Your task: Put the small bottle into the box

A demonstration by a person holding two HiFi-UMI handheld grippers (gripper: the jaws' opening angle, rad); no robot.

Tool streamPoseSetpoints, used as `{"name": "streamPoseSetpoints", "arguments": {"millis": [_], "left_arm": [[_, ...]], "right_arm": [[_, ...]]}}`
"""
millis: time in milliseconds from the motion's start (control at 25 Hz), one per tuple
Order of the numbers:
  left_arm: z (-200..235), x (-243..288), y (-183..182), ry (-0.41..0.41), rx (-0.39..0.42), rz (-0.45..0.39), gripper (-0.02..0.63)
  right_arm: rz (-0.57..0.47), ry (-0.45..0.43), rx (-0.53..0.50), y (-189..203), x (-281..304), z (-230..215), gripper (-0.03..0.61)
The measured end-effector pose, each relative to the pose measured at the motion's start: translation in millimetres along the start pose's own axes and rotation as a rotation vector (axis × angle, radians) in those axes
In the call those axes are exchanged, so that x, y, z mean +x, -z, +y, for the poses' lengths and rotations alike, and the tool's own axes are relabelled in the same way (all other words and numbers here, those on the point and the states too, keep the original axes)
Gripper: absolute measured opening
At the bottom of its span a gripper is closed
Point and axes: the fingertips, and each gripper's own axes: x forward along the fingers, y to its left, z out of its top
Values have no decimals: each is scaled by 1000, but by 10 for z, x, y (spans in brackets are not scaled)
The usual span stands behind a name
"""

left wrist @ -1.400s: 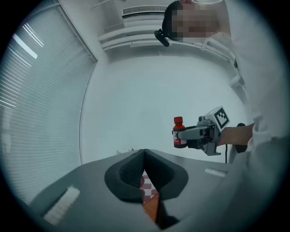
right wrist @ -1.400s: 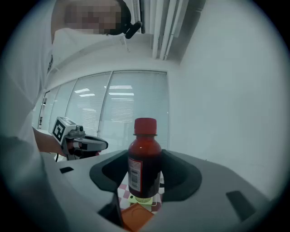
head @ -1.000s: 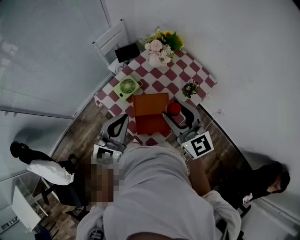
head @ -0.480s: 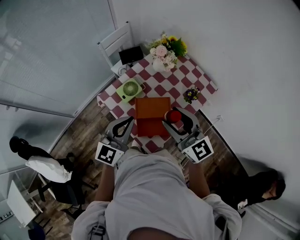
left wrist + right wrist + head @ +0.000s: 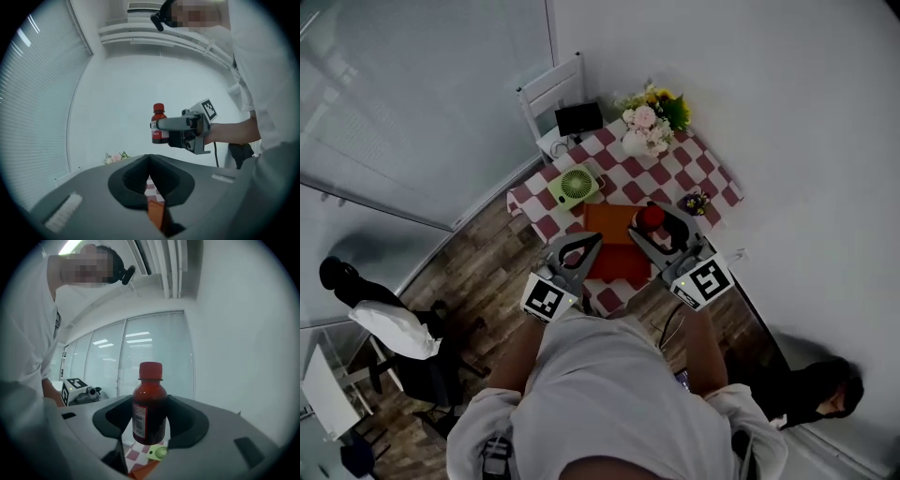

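Observation:
The small bottle (image 5: 149, 404), dark red with a red cap, stands upright between the jaws of my right gripper (image 5: 150, 423), which is shut on it. In the head view the bottle's cap (image 5: 651, 217) shows above the right edge of the open orange box (image 5: 617, 264) on the checkered table (image 5: 675, 169), held by the right gripper (image 5: 649, 225). My left gripper (image 5: 597, 238) hangs over the box's left side, shut with nothing in it; its jaws meet at the tips (image 5: 150, 158). The left gripper view shows the bottle (image 5: 158, 133) held in the air.
A green fan (image 5: 574, 187) lies left of the box. A vase of flowers (image 5: 645, 127) and a small flower pot (image 5: 695, 202) stand further back. A white chair (image 5: 553, 103) holds a laptop. Seated people are at the lower left (image 5: 389, 328) and lower right (image 5: 825, 389).
Both grippers have moved forward over the table, the left one in toward the box. The bottle has stayed in the right gripper.

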Motion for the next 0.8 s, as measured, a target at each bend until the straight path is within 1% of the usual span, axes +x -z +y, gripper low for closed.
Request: {"name": "streamPoseSetpoints", "arguments": {"millis": [40, 120, 200, 280, 360, 480, 560, 720, 800], "left_arm": [[-22, -24, 11, -8, 6, -10, -2], [-105, -104, 71, 14, 33, -6, -2], [-177, -222, 140, 42, 58, 13, -2], [-159, -360, 207, 39, 63, 28, 0], [-97, -517, 297, 28, 50, 38, -2], [21, -777, 480, -6, 23, 55, -2], [98, -950, 615, -36, 8, 68, -2], [215, -1285, 862, -105, -24, 110, -1], [264, -1446, 946, -157, -71, 115, -2]], "right_arm": [[34, 4, -10, 134, 15, -4, 224], [136, 11, -37, 534, 59, 20, 224], [264, 12, -66, 1005, 83, 68, 224], [403, 2, -101, 1470, 92, 123, 224], [545, -20, -136, 1939, 89, 182, 224], [744, -72, -199, 2598, 94, 261, 224], [857, -116, -240, 2983, 93, 312, 224], [1038, -217, -316, 3606, 62, 440, 224], [1115, -271, -345, 3893, 50, 507, 224]]}}
